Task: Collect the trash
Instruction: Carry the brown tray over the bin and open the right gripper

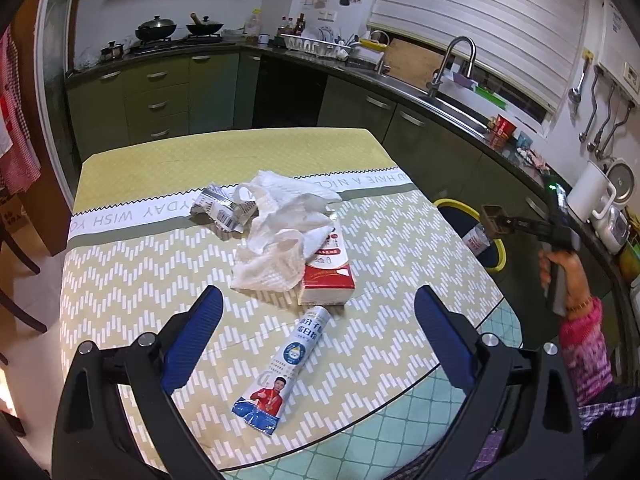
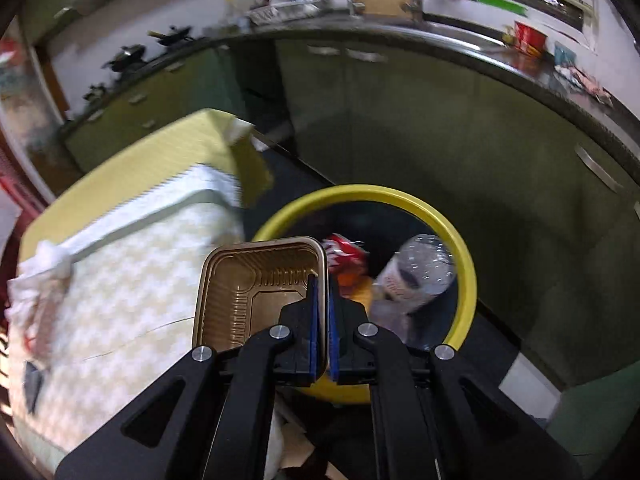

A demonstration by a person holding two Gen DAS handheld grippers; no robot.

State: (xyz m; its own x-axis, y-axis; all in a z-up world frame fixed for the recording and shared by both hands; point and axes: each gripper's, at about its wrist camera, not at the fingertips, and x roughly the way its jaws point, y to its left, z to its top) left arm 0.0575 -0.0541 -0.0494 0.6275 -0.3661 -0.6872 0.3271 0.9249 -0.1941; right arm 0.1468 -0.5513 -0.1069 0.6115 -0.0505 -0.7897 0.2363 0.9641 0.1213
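Motion-blurred table (image 2: 132, 280), bin (image 2: 468, 280) contents

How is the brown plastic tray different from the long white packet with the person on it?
The brown ribbed plastic tray is pinched by its rim in the right claw, beside the yellow-rimmed bin; the long white printed packet lies flat on the zigzag tablecloth, untouched. The tray is squarish and hollow; the packet is narrow and flat. Both look empty.
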